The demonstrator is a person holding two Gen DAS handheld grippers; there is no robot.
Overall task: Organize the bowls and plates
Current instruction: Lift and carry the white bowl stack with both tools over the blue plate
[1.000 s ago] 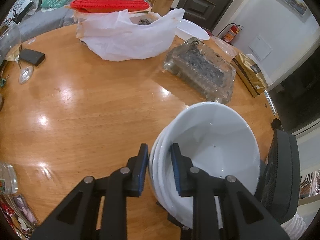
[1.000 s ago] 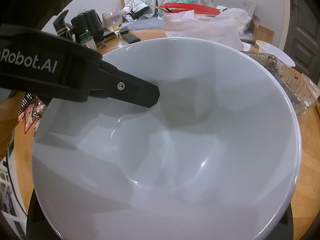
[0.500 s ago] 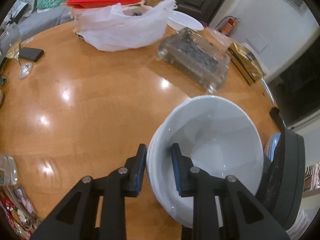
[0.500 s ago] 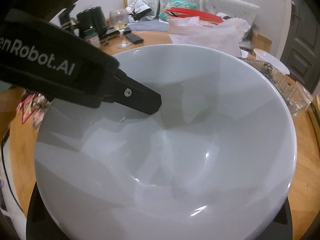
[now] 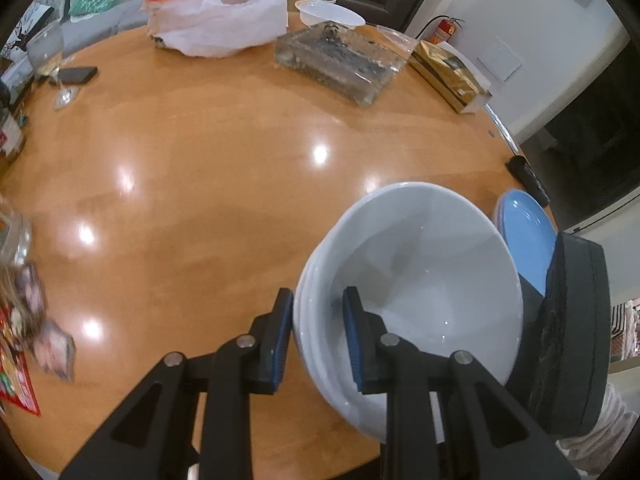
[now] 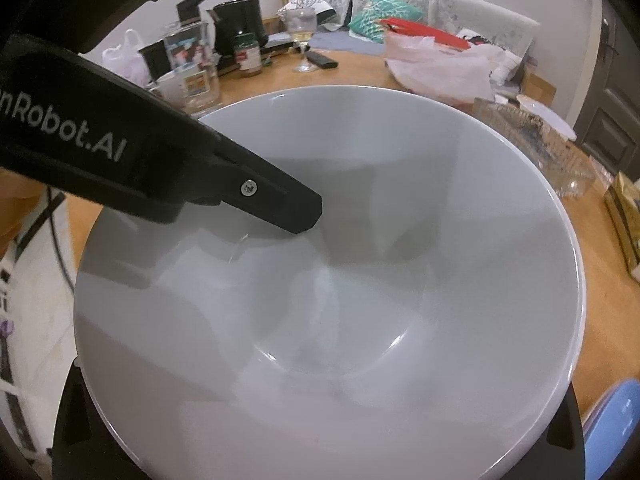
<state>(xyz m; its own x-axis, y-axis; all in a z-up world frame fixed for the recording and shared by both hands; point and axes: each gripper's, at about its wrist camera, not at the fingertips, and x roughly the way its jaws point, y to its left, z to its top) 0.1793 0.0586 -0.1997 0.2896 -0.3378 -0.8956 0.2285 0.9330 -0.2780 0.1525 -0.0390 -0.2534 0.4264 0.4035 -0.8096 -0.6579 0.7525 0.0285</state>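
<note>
A stack of white bowls [image 5: 424, 280] is held above the round wooden table [image 5: 208, 168]. My left gripper [image 5: 318, 334] is shut on the stack's near rim, one blue-padded finger inside and one outside. The same stack fills the right wrist view [image 6: 340, 280], where the left gripper's inner finger [image 6: 280, 204] lies against the bowl wall. My right gripper's fingers are hidden under the stack; its black body [image 5: 568, 336] shows at the stack's right side. A blue plate [image 5: 524, 240] lies behind the stack, also showing in the right wrist view [image 6: 616, 420].
On the far side of the table stand a glass dish [image 5: 340, 60], a white plastic bag with a red lid [image 5: 216, 20], a gold box [image 5: 452, 76], a wine glass [image 5: 48, 60] and a phone [image 5: 76, 76]. Jars and a kettle [image 6: 240, 24] crowd the left edge.
The bowl stack, held in both grippers, has lifted and drawn back toward the table's near right edge. The blue plate has come into view behind it.
</note>
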